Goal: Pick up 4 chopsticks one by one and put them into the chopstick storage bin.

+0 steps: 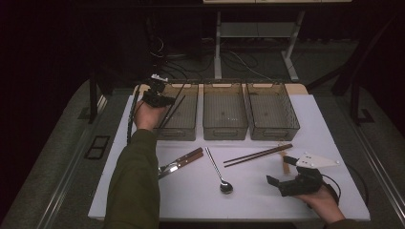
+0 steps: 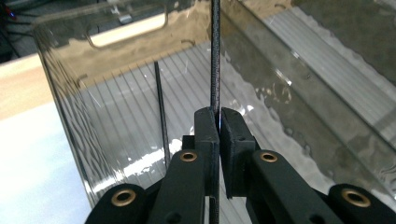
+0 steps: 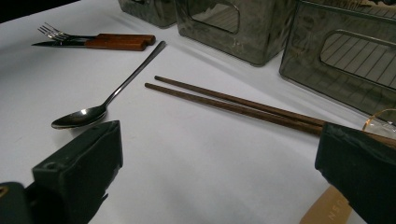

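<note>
Pinching a black chopstick (image 2: 215,60) between shut jaws, the left gripper (image 2: 218,122) holds it over the leftmost bin (image 1: 184,131), where a second black one (image 2: 161,116) lies. Right of that bin, brown chopsticks (image 3: 224,100) and a spoon (image 3: 88,114) rest on the white table (image 1: 191,191) before the wide-open, empty right gripper (image 1: 278,183).

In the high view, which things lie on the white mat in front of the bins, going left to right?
Wooden-handled fork and knife → spoon → brown chopsticks → right gripper, open, resting on the mat.
</note>
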`<state>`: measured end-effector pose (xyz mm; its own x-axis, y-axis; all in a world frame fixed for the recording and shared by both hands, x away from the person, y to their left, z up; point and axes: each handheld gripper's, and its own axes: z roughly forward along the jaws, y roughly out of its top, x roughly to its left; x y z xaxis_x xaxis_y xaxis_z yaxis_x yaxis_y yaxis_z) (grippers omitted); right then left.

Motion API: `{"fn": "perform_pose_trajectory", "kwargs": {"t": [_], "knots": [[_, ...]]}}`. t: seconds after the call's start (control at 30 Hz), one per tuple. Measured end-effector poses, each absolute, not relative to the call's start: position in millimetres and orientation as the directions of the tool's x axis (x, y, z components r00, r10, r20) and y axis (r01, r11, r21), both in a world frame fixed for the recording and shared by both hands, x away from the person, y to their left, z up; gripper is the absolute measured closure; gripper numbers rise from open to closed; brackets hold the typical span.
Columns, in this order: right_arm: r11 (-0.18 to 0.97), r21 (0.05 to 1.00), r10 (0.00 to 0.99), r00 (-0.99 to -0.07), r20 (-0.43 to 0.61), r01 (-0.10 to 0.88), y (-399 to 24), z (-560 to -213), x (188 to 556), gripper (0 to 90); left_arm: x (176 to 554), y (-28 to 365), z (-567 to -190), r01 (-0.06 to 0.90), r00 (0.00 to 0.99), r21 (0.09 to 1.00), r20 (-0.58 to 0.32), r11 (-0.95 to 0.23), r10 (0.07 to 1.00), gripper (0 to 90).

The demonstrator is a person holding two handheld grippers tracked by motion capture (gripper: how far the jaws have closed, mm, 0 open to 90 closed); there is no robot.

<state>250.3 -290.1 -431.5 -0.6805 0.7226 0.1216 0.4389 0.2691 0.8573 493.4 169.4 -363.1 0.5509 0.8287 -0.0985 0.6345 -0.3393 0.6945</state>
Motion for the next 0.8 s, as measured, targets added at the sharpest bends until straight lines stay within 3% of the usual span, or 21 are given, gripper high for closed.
{"fn": "perform_pose_trajectory", "kwargs": {"t": [0.47,0.53,0.8], "knots": [[0.271,0.856,0.723,-0.68,0.121,0.44,-289.6,-431.7,250.3,1.0,491.9,170.4,-381.6,0.648,0.541,0.672,-0.077,-0.357,0.837,84.4],[0.27,0.856,0.723,-0.68,0.123,0.441,-289.5,-431.6,250.3,1.0,491.8,169.0,-381.7,0.645,0.545,0.672,-0.074,-0.362,0.835,74.3],[0.272,0.857,0.722,-0.682,0.12,0.438,-289.4,-431.5,250.0,1.0,489.1,165.2,-379.0,0.629,0.556,0.685,-0.066,-0.368,0.829,67.6]]}}
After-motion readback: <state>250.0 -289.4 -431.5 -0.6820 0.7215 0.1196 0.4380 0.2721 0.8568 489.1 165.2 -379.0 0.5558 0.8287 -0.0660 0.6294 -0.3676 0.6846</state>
